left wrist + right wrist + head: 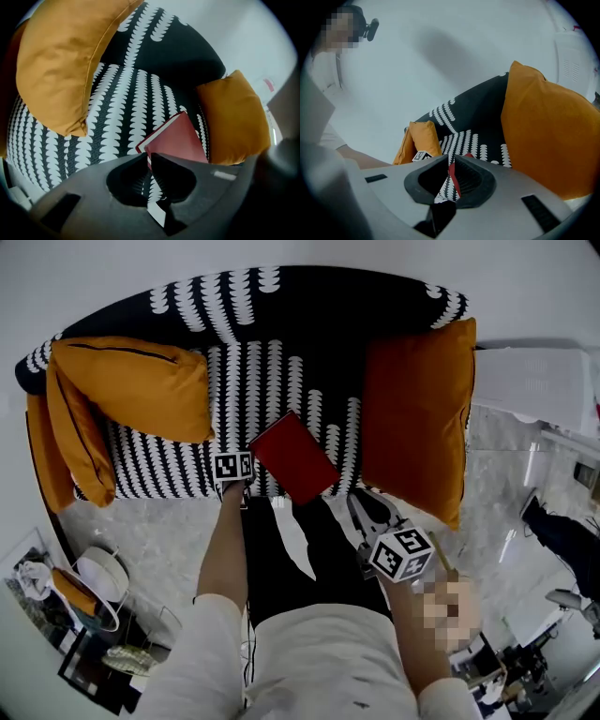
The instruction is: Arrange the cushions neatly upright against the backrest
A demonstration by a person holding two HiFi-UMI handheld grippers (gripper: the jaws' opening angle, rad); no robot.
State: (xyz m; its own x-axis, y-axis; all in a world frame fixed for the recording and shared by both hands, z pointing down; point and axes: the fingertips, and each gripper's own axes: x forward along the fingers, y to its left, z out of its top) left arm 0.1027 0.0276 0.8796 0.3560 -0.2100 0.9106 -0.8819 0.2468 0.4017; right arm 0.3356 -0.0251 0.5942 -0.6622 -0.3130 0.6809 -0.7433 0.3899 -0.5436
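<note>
Several orange cushions sit at the ends of the patterned sofa, none upright against its backrest. A left cushion slumps over another at the left armrest, and the right cushion leans on the right armrest. A red book lies on the seat between them.

The left gripper hangs just short of the book's corner, its fingers clenched on nothing. The right gripper hovers near the right cushion, fingers also clenched and empty.

The cushions look light, soft and squashy, so a mid-panel pinch would probably gather only fabric. A seamed corner or top edge should hold better, ideally one gripper per corner to stop sagging.
</note>
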